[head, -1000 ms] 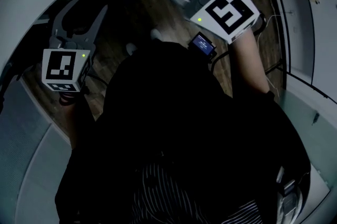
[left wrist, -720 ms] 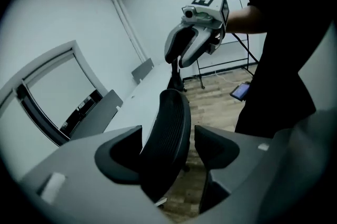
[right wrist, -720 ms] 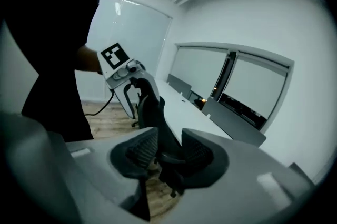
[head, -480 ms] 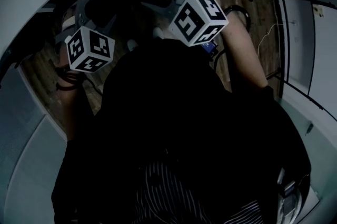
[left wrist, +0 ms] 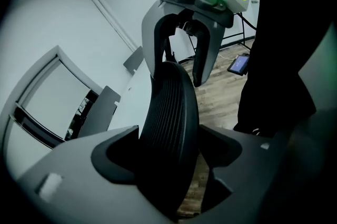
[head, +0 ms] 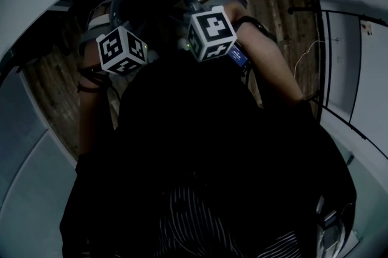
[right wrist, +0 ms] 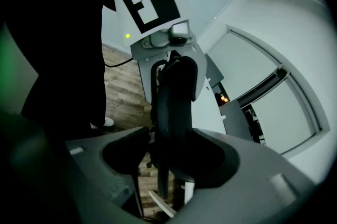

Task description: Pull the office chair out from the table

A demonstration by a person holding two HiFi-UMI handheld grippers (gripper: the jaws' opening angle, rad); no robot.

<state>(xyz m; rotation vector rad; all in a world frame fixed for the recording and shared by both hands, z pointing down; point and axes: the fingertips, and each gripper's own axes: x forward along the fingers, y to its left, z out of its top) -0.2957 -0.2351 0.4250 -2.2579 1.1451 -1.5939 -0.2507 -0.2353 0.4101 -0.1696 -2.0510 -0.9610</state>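
Now lower, left gripper [left wrist: 171,141] and right gripper [right wrist: 171,144] have opened astride backrest [left wrist: 168,102].

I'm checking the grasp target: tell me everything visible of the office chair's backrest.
The backrest is black, with fine ribbing along its slim, curved top edge; it looks like plastic or mesh. It rises above a wood-plank floor. The left gripper and right gripper both straddle its top edge; their jaws have just been opening and stand wide, the backrest between them, unclamped.
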